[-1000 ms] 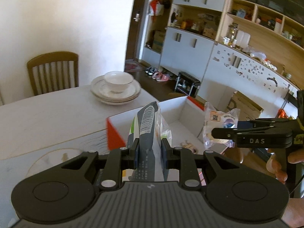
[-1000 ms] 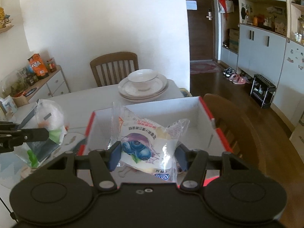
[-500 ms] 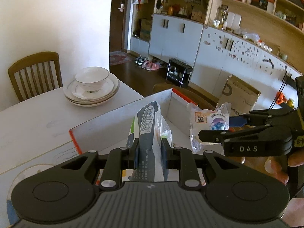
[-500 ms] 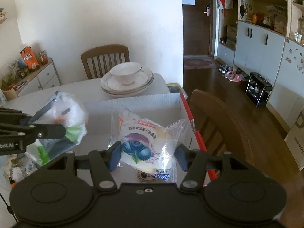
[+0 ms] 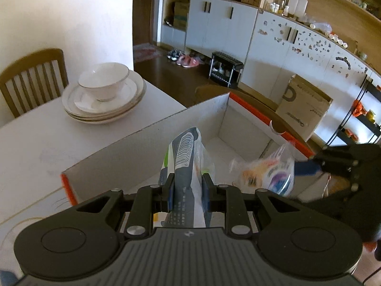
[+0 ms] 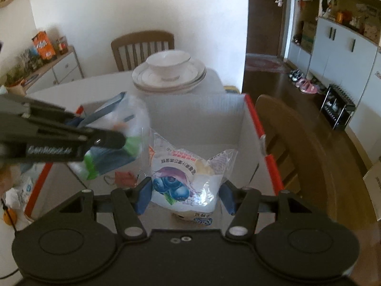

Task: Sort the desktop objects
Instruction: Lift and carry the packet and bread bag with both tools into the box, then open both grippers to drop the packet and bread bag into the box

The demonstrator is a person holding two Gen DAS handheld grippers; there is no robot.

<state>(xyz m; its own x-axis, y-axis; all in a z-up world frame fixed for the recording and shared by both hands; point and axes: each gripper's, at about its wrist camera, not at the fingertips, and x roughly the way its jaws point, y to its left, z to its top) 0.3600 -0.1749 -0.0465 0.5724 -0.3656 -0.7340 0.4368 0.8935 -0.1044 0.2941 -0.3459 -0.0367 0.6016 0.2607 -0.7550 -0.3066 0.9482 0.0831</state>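
Pouch (image 5: pixel 184 157), grey-blue, barcoded, clear-wrapped

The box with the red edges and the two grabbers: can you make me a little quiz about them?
1. True or false: the left gripper is shut on a grey packet.
2. What fruit is printed on the bag in the right gripper? A blueberries, B bananas, C apples.
3. Fill in: the white bowl sits on a stack of ____.

Key: 1 true; 2 A; 3 plates.
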